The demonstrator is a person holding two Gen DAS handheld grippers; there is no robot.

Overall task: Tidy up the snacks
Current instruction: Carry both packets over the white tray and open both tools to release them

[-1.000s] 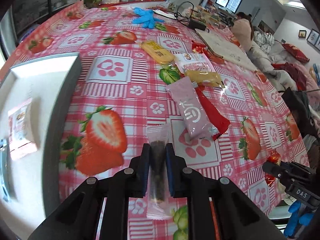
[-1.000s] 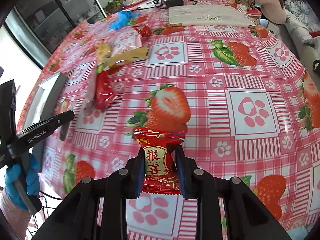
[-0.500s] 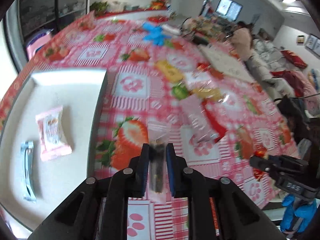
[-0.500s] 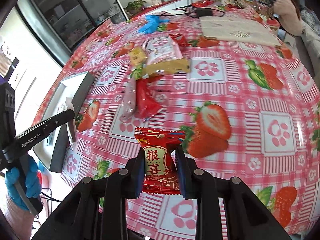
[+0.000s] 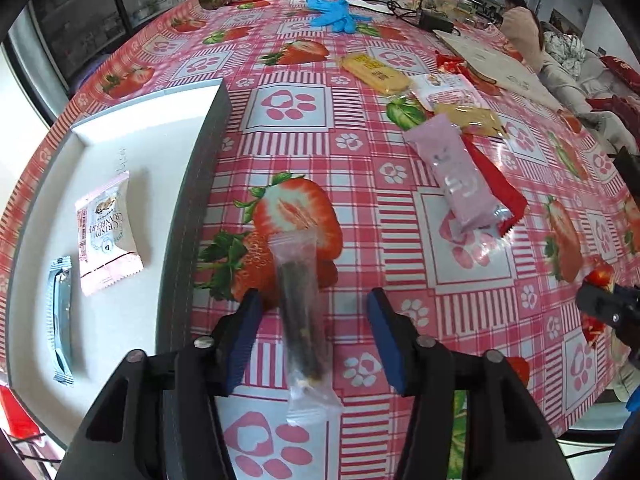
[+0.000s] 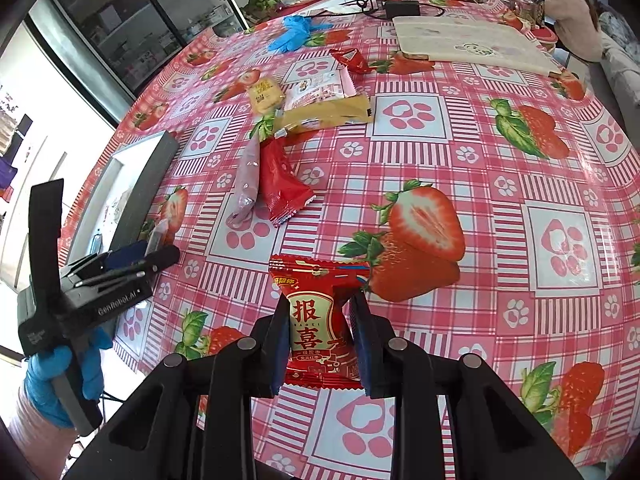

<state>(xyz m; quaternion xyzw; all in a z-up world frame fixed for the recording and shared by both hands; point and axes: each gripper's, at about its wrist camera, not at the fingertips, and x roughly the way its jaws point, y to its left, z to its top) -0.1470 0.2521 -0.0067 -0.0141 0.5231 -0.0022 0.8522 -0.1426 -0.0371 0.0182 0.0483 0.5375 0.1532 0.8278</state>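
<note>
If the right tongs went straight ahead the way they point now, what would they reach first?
Probably the bare strawberry tablecloth just past the red candy packet they hold. The way looks free of other snacks; the red wrapper and the pale pink packet lie off to the left. Depth is unclear.

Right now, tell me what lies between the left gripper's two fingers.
In the left wrist view, the left gripper is open, and a clear packet with a dark stick lies between its fingers, touching neither, over the strawberry tablecloth.
</note>
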